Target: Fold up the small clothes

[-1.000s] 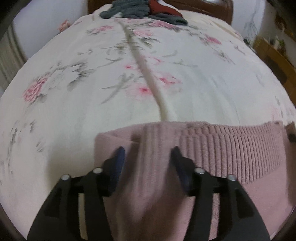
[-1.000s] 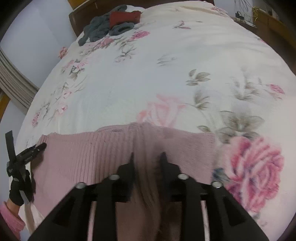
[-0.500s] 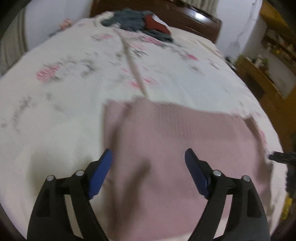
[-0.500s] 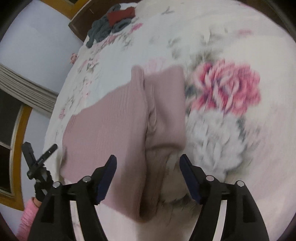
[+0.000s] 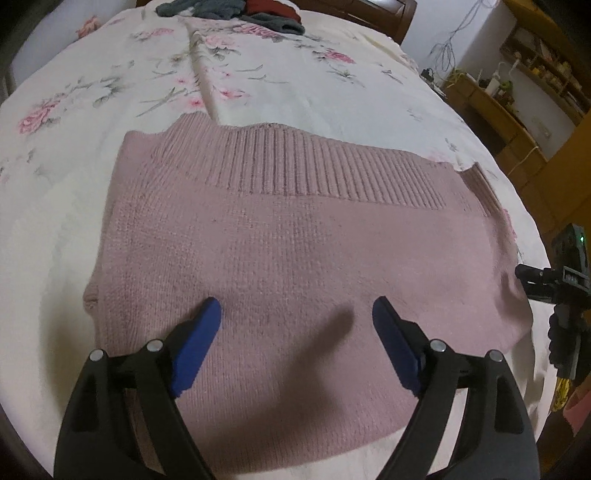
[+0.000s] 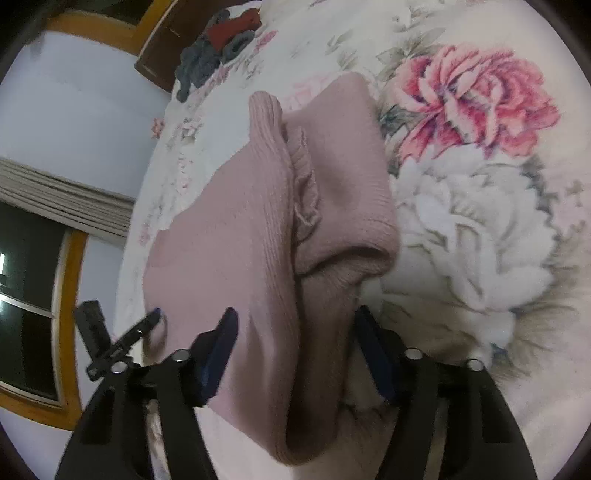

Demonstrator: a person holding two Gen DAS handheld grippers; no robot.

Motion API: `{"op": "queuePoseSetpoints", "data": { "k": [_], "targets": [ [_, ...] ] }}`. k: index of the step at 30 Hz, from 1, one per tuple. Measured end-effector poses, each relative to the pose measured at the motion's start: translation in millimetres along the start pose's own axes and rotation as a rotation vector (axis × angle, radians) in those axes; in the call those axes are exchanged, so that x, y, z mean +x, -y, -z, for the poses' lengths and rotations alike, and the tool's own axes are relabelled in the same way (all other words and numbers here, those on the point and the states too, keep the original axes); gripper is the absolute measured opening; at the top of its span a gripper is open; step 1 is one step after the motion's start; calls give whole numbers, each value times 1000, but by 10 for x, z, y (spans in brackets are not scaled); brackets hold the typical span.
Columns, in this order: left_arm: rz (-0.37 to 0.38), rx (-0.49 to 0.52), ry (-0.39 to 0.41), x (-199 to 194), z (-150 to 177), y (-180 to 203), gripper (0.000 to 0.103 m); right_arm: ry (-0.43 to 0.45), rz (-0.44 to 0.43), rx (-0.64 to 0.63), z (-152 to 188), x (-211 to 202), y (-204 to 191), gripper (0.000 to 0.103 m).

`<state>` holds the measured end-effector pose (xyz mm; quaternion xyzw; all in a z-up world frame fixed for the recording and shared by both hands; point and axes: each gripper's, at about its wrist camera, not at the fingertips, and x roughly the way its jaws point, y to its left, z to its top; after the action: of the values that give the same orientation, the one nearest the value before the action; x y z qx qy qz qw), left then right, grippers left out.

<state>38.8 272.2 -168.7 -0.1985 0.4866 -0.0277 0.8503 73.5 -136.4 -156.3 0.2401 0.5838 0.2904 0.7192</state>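
Two claws apart over one pink sweater on the bed

Floral bedspread (image 5: 332, 85) spans the bed, with dark clothes (image 5: 229, 9) piled at 12 o'clock. Folded pink sweater (image 5: 295, 243) lies flat at centre, ribbed hem toward 12. Left claw (image 5: 295, 321) hangs spread wide at its 6 o'clock edge, gripping nothing; right claw (image 6: 295, 332) gapes likewise, straddling the sweater's (image 6: 258, 229) folded end.

Sweater (image 5: 295, 236) flat on bed (image 5: 332, 85), centre. Clothes heap (image 5: 236, 9) at 12 o'clock, far edge. Left claw (image 5: 295, 332) over sweater at 6 o'clock; right claw (image 6: 295, 332) at its 3 o'clock end.
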Motion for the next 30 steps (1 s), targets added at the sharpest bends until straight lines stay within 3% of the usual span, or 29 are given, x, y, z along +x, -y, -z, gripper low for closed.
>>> {"op": "queuePoseSetpoints", "data": {
  "k": [1, 6, 7, 23, 27, 30],
  "targets": [
    [4, 1, -7, 26, 0, -7, 85, 3, -15, 10, -13, 32, 17, 59],
    [-22, 48, -28, 76, 36, 38, 87, 18, -68, 63, -47, 173, 93, 24],
    [-25, 57, -29, 81, 41, 47, 87, 23, -72, 64, -39, 176, 106, 22],
    [-37, 84, -38, 167, 74, 40, 90, 39, -23, 47, 24, 188, 41, 18],
    [18, 36, -18, 4, 36, -49, 90, 34, 22, 29, -29, 175, -123, 18],
    [16, 34, 0, -121, 38, -143, 90, 44, 41, 0, -87, 120, -351, 17]
  ]
}}
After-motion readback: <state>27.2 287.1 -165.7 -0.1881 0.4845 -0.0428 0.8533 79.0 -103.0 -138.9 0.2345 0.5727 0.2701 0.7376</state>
